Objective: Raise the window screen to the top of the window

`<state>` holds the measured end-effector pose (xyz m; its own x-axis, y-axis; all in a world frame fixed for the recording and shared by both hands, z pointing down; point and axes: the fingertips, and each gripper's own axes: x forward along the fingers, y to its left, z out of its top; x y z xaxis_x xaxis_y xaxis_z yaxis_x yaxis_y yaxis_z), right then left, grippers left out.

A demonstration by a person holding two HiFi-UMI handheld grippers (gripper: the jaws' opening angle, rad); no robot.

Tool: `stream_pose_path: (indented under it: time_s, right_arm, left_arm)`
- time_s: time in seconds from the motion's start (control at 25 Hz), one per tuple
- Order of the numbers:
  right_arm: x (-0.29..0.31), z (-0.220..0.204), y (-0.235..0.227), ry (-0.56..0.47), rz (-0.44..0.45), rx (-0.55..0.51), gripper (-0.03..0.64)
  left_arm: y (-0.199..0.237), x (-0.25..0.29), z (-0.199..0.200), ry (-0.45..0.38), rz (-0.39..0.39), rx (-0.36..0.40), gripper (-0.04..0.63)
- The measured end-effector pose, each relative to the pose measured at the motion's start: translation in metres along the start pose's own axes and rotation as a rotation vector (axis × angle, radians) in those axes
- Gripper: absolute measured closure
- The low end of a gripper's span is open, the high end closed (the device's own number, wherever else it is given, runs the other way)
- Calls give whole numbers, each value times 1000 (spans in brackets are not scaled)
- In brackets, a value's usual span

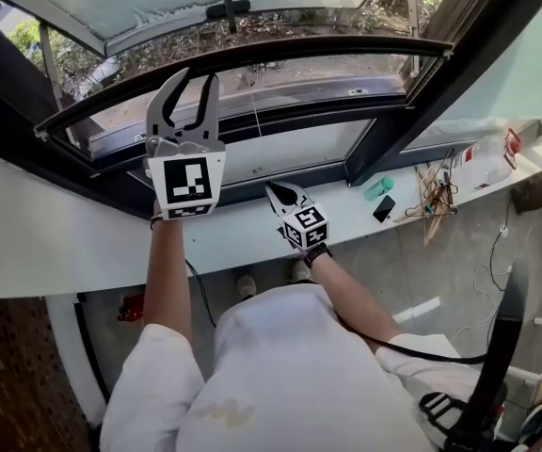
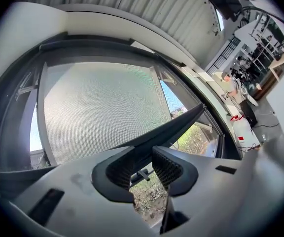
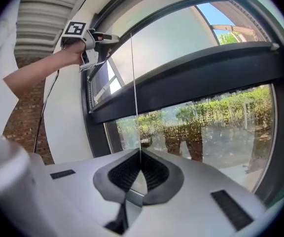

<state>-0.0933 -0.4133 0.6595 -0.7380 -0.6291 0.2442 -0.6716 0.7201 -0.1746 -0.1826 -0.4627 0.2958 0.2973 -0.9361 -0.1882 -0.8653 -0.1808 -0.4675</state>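
— Grey mesh fills most of the left gripper view: that is the window screen (image 2: 102, 107), covering the upper part of the opening. Where does its edge sit against the fingers?

— Its dark bottom bar (image 2: 179, 126) slants in from the right and ends between the tips of the left gripper (image 2: 140, 148). The fingers stand partly apart and pinch that bar. Below it, clear glass and the ground outside show.

— And the right gripper view?

— The right gripper (image 3: 139, 152) has its fingers pressed together on a thin pull cord (image 3: 135, 83). The cord runs straight up from the tips, past a dark window rail (image 3: 191, 85). The left gripper shows at the top left, higher than the right one.

— Head view?

— The left gripper is raised at the bar. The right is lower, just above the white counter (image 1: 83, 224). Further right on the counter lie a phone (image 1: 384, 208), a green object (image 1: 378, 188) and a plastic bottle (image 1: 489, 158).

— Any writing?

— Only black-and-white square patterns on the marker cubes (image 1: 187, 182). Whatever is printed on the bottle is too small to read.
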Motion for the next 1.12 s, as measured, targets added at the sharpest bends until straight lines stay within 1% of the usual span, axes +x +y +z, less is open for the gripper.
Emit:
stream_pose_path:
  time_s: [0.08,0.2,0.36,0.56,0.64,0.84,0.96,1.12]
  right_arm:
    - [2,12,4,-20,7,-20,615]
    - [7,22,8,-19,5,-52,615]
    - [12,30,9,-22,1,-30,615]
    - [12,44,17,-59,12,-20,615]
    - [13,54,19,-80,14,-29,615]
    - [12,77,25,-109,14,-59,615]
    - [8,89,29,-138,25,-42,615]
    - [3,98,33,-149,31,-44,614]
  left_arm:
    - [7,3,11,-23,23,-23,511]
    - [13,7,20,-37,33,-74,511]
    - [18,10,27,-60,57,-122,511]
    - [28,10,41,-102,97,-180,512]
    - [34,11,49,-121,117,-190,512]
    - [46,16,68,-135,158,-195,515]
    - [51,19,78,-140,165,-186,516]
    - [55,21,86,-120,167,-193,518]
